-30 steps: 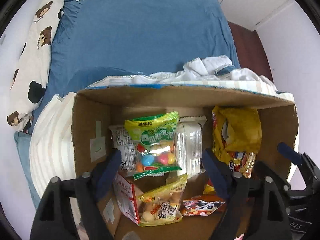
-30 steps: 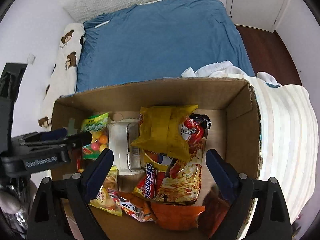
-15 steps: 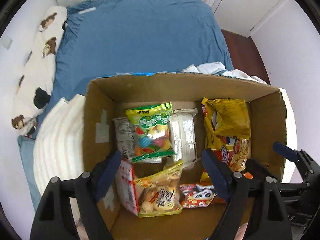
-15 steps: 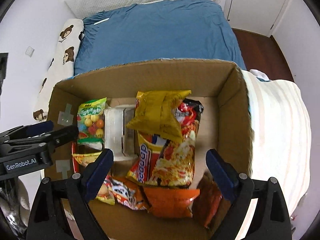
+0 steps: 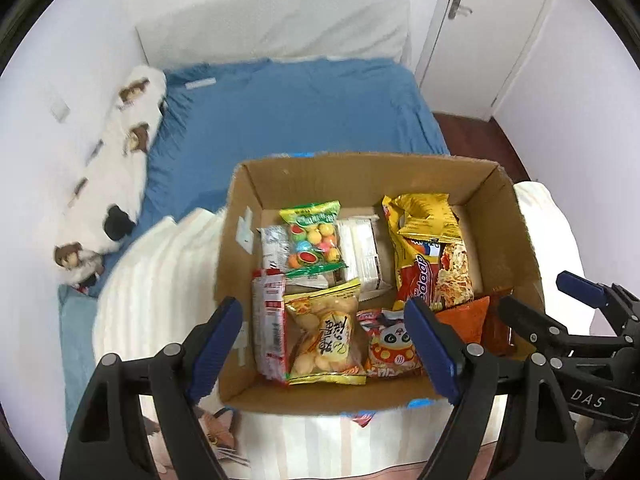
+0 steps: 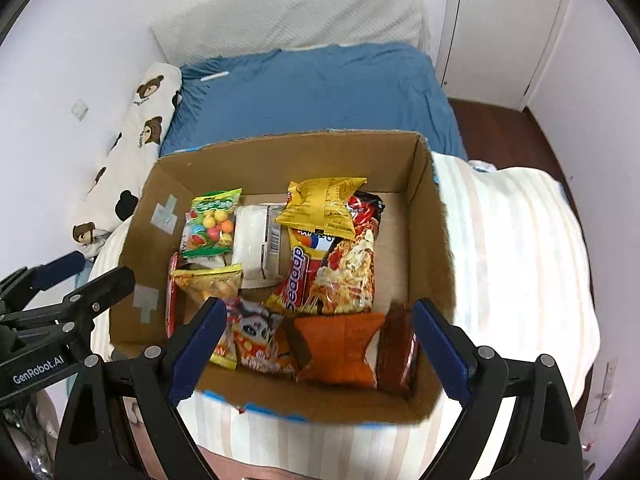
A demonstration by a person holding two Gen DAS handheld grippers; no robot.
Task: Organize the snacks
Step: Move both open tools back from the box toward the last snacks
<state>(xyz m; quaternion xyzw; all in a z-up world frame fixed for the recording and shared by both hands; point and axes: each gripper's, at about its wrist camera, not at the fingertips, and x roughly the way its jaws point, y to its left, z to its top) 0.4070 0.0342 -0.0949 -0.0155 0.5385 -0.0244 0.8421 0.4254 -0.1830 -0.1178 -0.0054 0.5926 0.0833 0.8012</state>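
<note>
The cardboard box sits on a striped blanket on the bed. Snack bags fill its left and middle; bare floor shows by its right wall. Only the right view shows the dark red pack. The left tongs and right tongs are wide open, empty, above the box.

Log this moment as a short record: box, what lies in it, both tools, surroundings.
box: cardboard box, open top, resting on a striped blanket
contents: candy bag, yellow bag, noodle pack, orange pack, panda pack
left tool: open, empty, above the box
right tool: open, empty, above the box
surroundings: blue bed, bear pillow
</note>
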